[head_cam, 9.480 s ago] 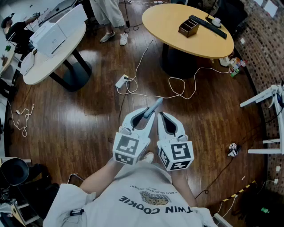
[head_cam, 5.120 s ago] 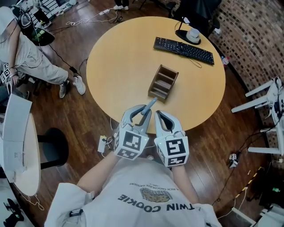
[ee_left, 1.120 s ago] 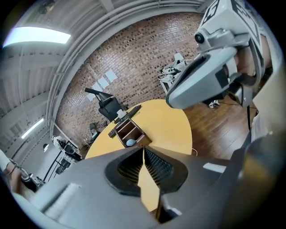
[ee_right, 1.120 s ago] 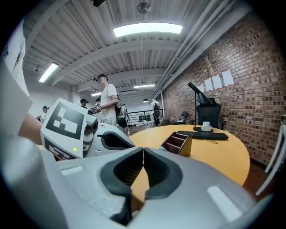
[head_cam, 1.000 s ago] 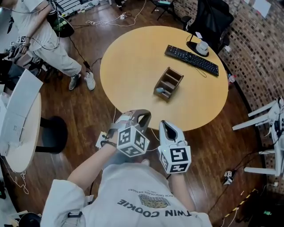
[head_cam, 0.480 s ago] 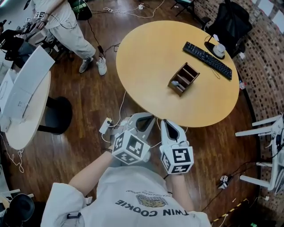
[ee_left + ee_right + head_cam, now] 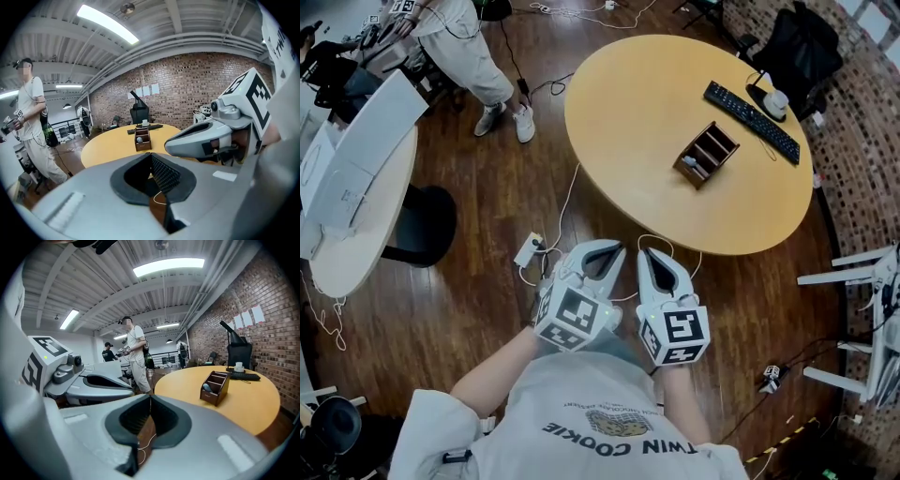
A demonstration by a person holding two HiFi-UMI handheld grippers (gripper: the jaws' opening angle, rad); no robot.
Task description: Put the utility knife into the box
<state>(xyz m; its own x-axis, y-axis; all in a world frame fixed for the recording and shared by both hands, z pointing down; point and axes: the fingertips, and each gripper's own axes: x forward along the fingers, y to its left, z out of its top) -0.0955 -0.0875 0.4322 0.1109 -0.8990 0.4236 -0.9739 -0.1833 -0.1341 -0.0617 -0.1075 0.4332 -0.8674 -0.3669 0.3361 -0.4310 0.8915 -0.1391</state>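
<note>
The brown wooden box (image 7: 706, 155) stands on the round yellow table (image 7: 628, 103), with the grey-blue utility knife (image 7: 693, 167) lying in its near compartment. Both grippers hang over the wood floor, short of the table's near edge. My left gripper (image 7: 617, 248) is shut with nothing between its jaws, and my right gripper (image 7: 645, 254) beside it is shut and empty too. The left gripper view looks past its closed tips (image 7: 151, 155) to the box (image 7: 142, 138) far ahead. In the right gripper view the box (image 7: 214, 387) sits off to the right of the closed jaws (image 7: 150, 398).
A black keyboard (image 7: 752, 110) and a white object (image 7: 776, 101) lie at the table's far side, with a black chair (image 7: 811, 42) behind. A power strip (image 7: 529, 250) with white cables lies on the floor. A white table (image 7: 356, 159) and a person (image 7: 473, 37) are at left.
Earlier the left gripper held the knife; it now lies in the box. Over the last second both grippers drew back from the table, and the left one rolled back level.
</note>
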